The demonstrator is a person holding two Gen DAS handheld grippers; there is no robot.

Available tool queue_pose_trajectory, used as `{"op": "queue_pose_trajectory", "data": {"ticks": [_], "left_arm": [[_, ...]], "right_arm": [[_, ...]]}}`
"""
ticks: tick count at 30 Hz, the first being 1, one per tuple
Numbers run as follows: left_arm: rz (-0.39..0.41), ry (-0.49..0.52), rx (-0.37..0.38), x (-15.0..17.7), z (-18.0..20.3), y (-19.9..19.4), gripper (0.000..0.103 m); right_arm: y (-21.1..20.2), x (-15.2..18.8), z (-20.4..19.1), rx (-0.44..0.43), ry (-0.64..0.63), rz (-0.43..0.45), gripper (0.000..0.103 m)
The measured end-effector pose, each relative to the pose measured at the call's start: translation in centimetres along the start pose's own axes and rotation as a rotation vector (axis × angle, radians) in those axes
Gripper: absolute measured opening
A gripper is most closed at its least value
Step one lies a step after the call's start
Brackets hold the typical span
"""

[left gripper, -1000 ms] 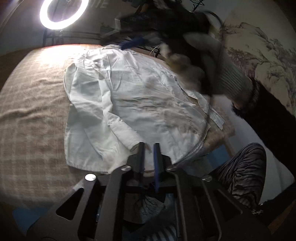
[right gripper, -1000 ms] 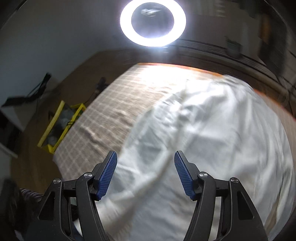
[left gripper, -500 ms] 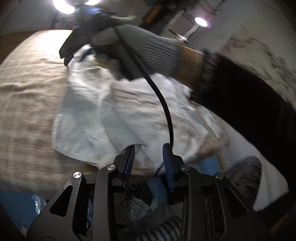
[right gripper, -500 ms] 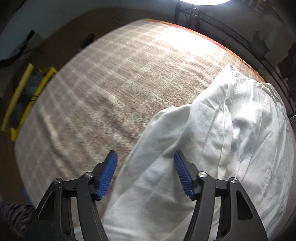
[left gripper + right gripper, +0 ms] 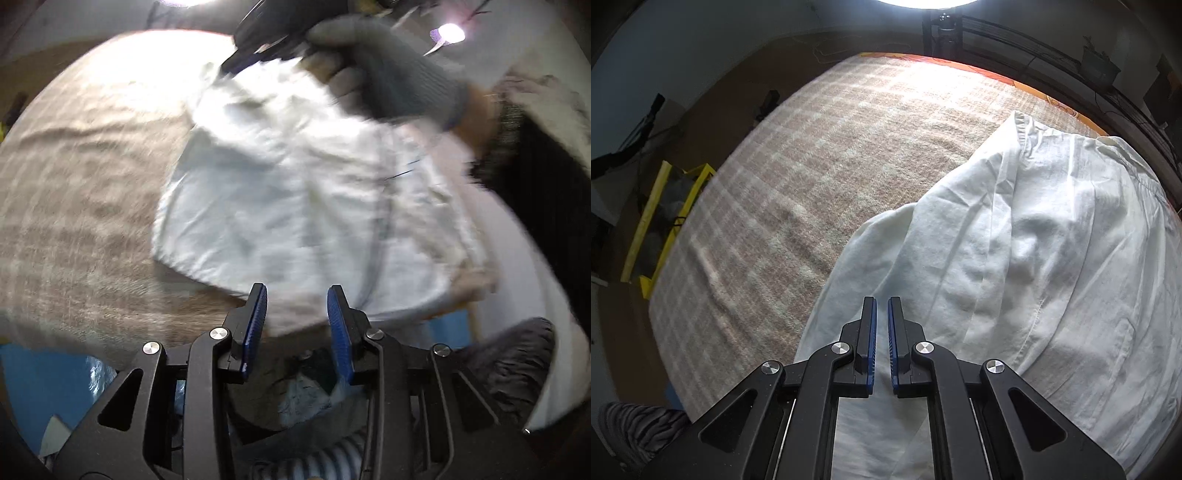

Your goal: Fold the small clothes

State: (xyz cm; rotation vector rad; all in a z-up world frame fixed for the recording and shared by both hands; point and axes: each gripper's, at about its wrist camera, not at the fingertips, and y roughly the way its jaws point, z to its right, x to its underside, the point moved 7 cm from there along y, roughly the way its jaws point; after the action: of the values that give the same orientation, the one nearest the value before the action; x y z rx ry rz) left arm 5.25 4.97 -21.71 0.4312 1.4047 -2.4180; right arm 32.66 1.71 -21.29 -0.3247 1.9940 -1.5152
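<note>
Shirt [image 5: 1015, 258] sprawls over checked blanket [image 5: 812, 166], yellow frame [image 5: 665, 206] beside.

grey knit glove [image 5: 399, 74], black sleeve [image 5: 546, 192], striped trousers [image 5: 635, 432].

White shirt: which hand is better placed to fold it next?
Probably right: the right gripper has its jaws shut at the white shirt edge. The left gripper, jaws just opening, holds nothing.

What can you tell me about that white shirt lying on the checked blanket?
The white shirt looks like thin, creased cotton with stitched seams, lying spread with one part folded over itself on the beige checked blanket. The right gripper has just closed on a fold of it. The left gripper is open at its near hem.
</note>
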Motion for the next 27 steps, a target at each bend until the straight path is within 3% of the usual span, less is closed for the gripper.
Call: {"op": "queue_pose_trajectory", "data": {"ticks": [4,5,6,7,8,10,15,16,19,22,27], "left_arm": [[-0.045,-0.04,0.011,0.1,-0.9,1.9,0.029],[-0.04,-0.038,-0.001,-0.2,-0.9,2.0,0.017],[-0.038,-0.04,-0.007,-0.3,-1.1,2.2,0.011],[-0.041,-0.055,0.007,-0.5,-1.2,2.4,0.008],[-0.039,-0.068,0.019,-0.6,-1.4,2.4,0.004],[-0.034,-0.06,0.02,-0.4,-0.8,3.5,0.003],[-0.009,-0.019,0.004,-0.5,-0.2,2.8,0.001],[-0.006,-0.016,0.003,-0.5,0.1,2.8,0.001],[0.008,-0.004,0.001,-0.5,0.2,1.9,0.0],[0.029,-0.001,-0.005,-0.5,-0.3,0.9,0.0],[0.058,-0.023,-0.028,-1.3,-1.3,-0.1,0.0]], "right_arm": [[0.0,-0.1,-0.1,-0.023,-0.004,0.013,0.005],[-0.1,-0.2,-0.2,-0.024,-0.014,0.015,0.006],[0.2,-1.0,-0.6,-0.025,-0.02,0.011,0.007],[0.3,-1.1,-1.0,-0.024,-0.034,-0.002,0.017],[0.9,-1.4,-1.5,-0.018,-0.045,-0.004,0.037],[1.4,-1.9,-2.4,-0.006,-0.072,0.008,0.055],[4.0,-3.3,-3.5,0.118,-0.104,-0.02,0.055],[4.7,-3.6,-3.3,0.139,-0.097,-0.031,0.053],[5.5,-4.2,-2.7,0.208,-0.103,-0.03,0.006],[4.9,-4.6,-2.3,0.168,-0.07,-0.005,0.003],[3.5,-5.7,-1.6,0.172,-0.051,0.041,0.002]]}}
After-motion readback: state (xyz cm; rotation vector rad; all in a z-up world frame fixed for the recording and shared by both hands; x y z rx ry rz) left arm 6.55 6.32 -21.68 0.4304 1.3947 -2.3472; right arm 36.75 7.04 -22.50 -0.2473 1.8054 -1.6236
